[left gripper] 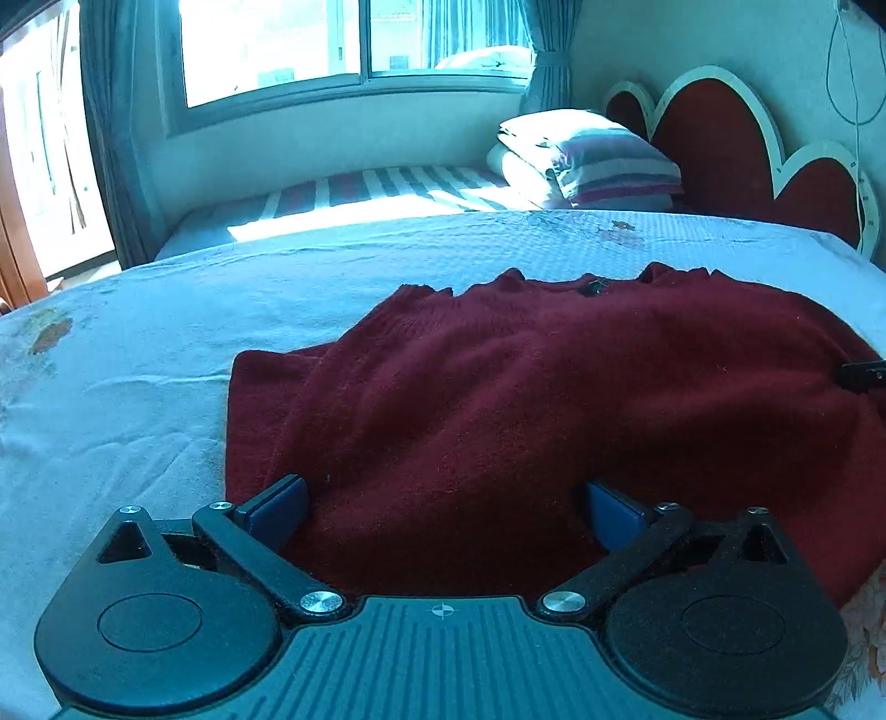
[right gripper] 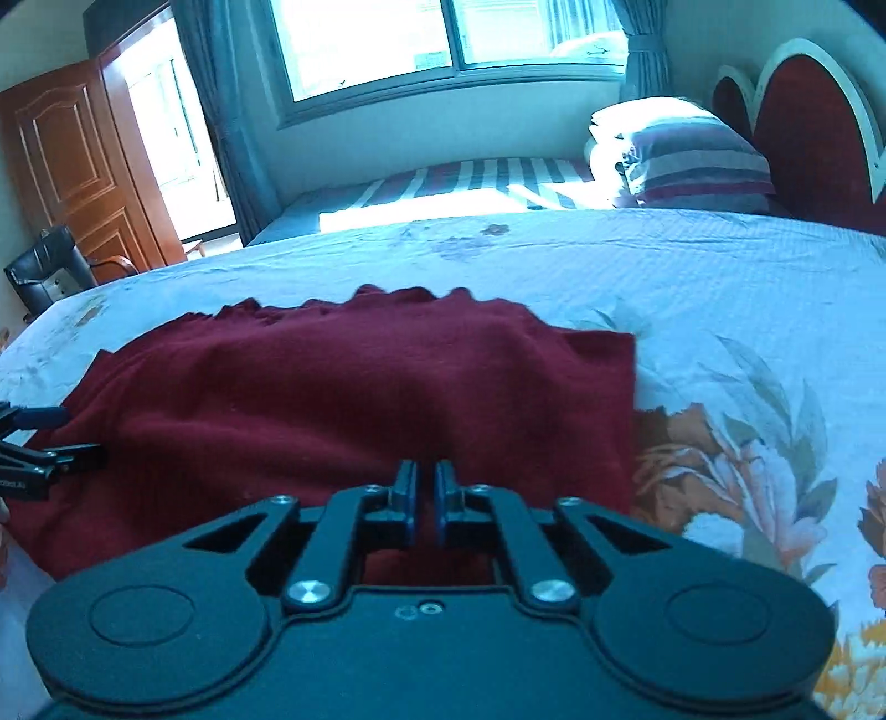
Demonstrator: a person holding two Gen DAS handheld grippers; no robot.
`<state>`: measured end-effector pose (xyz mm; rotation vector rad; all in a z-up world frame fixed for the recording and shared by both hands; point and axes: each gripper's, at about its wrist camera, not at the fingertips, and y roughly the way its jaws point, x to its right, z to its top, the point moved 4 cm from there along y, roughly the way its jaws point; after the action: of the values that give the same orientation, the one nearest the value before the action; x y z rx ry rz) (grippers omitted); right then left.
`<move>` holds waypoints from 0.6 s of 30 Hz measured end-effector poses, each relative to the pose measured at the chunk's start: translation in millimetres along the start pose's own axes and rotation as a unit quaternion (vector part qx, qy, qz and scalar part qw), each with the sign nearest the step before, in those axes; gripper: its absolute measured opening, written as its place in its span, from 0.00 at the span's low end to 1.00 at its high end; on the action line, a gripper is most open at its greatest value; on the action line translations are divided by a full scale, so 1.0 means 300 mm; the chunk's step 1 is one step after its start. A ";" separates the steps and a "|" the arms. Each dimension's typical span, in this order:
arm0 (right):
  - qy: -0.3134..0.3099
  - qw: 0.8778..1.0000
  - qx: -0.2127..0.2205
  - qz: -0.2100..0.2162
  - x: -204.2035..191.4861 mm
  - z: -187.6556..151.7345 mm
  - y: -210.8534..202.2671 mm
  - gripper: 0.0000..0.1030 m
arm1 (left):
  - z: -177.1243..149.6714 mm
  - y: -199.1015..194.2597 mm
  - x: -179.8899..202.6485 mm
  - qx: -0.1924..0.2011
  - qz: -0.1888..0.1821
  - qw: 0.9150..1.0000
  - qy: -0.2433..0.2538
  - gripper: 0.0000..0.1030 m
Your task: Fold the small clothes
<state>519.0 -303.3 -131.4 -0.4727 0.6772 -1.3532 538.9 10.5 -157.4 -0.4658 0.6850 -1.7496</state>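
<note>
A dark red knitted sweater (left gripper: 526, 399) lies flat on the bed, its sleeves folded in; it also shows in the right wrist view (right gripper: 343, 387). My left gripper (left gripper: 443, 504) is open, its blue pads spread wide over the sweater's near edge, with cloth between them. My right gripper (right gripper: 425, 487) is nearly closed over the sweater's near hem, a thin gap between its pads; I cannot tell if cloth is pinched. The left gripper's fingers (right gripper: 50, 443) show at the left edge of the right wrist view. The right gripper's tip (left gripper: 864, 376) shows at the right edge of the left wrist view.
The bed has a pale blue floral sheet (right gripper: 720, 432). Striped pillows (left gripper: 603, 160) and a red heart-shaped headboard (left gripper: 714, 144) are at the far right. A window (left gripper: 343, 44) is behind, a wooden door (right gripper: 72, 160) and a black chair (right gripper: 44, 266) at left.
</note>
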 end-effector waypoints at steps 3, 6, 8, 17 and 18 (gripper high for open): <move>0.008 1.000 -0.009 0.004 0.036 0.013 0.006 0.00 | 0.027 0.004 -0.017 -0.004 0.017 1.000 -0.002 1.00; -0.015 1.000 -0.004 -0.004 0.004 0.047 -0.025 0.30 | 0.092 -0.054 -0.030 0.035 0.024 0.999 -0.004 1.00; -0.030 0.999 0.035 -0.006 -0.013 0.085 -0.064 0.48 | 0.161 -0.041 0.001 0.045 0.009 0.999 0.010 1.00; -0.054 0.998 -0.010 -0.013 0.041 0.148 0.146 0.05 | 0.156 0.197 -0.025 -0.013 0.011 0.999 -0.032 1.00; -0.024 1.000 -0.008 -0.010 0.088 0.146 0.142 0.00 | 0.154 0.194 -0.042 -0.013 0.022 0.999 -0.033 1.00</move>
<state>581.8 -325.2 -132.6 -0.5258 0.6455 -1.3516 613.8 2.2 -160.5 -0.5203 0.6669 -1.6795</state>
